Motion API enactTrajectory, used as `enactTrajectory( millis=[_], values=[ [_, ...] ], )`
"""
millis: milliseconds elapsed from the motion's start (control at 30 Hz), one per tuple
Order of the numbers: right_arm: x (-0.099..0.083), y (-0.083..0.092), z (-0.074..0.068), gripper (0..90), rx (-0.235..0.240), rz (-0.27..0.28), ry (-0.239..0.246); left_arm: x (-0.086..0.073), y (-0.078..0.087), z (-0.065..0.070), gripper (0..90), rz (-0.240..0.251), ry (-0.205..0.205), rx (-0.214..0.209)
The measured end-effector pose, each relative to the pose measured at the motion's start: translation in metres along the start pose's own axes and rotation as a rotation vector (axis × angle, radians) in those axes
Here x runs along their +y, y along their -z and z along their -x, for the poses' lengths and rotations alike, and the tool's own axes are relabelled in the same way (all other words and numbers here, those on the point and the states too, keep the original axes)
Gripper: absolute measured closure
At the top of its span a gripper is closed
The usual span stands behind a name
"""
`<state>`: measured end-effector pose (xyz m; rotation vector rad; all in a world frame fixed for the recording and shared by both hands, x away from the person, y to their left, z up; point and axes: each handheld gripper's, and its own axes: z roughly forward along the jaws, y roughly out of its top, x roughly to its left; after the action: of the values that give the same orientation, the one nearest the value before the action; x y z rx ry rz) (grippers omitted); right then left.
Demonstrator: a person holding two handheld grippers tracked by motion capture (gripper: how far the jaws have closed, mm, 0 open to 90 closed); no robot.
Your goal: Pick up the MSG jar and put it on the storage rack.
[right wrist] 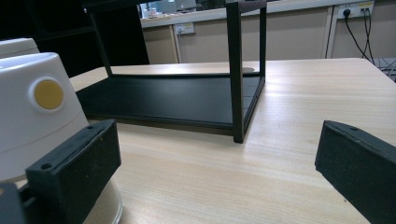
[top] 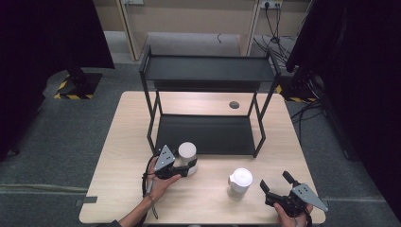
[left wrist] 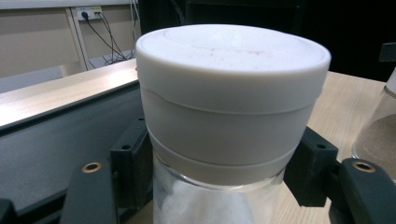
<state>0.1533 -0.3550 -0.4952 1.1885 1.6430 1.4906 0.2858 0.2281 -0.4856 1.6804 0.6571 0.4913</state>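
A glass jar with a white lid [top: 187, 152] stands upright on the table just in front of the black rack. My left gripper [top: 189, 165] is shut on it; in the left gripper view both pads press the jar [left wrist: 231, 93] just below its lid. A second jar with a white cap [top: 240, 182] stands to the right. In the right gripper view its cap carries a yellow dot [right wrist: 37, 116] and sits beside the left pad. My right gripper [top: 274, 179] rests near the table's front right corner, open, with nothing between its pads [right wrist: 77, 172].
A black two-level rack [top: 208, 71] stands at the middle and back of the wooden table [top: 123, 156]; its lower shelf [top: 203, 135] is bare. A round cable hole [top: 234, 104] lies behind it. Rack posts [right wrist: 236, 70] rise ahead of the right gripper.
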Motion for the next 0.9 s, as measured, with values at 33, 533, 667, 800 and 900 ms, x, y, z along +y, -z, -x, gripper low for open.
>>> enactTrajectory(
  millis=[33,533,667,800,900],
  values=[
    [0.0,0.0,0.0,0.5,0.0,0.0,0.0,0.001,0.001,-0.001,34.7,0.005,0.013,-0.004],
    [0.0,0.0,0.0,0.5,-0.001,0.001,0.001,0.023,0.009,0.001,34.8,0.009,0.025,-0.019],
    [0.0,0.0,0.0,0.4,-0.003,0.001,0.0,0.028,0.01,-0.001,34.8,0.009,0.035,-0.022],
    [0.0,0.0,0.0,0.4,-0.002,0.001,0.0,0.035,0.013,-0.001,34.9,0.008,0.037,-0.027],
    [0.0,0.0,0.0,0.4,-0.003,0.0,-0.001,0.042,0.015,-0.002,34.9,0.008,0.047,-0.031]
  ],
)
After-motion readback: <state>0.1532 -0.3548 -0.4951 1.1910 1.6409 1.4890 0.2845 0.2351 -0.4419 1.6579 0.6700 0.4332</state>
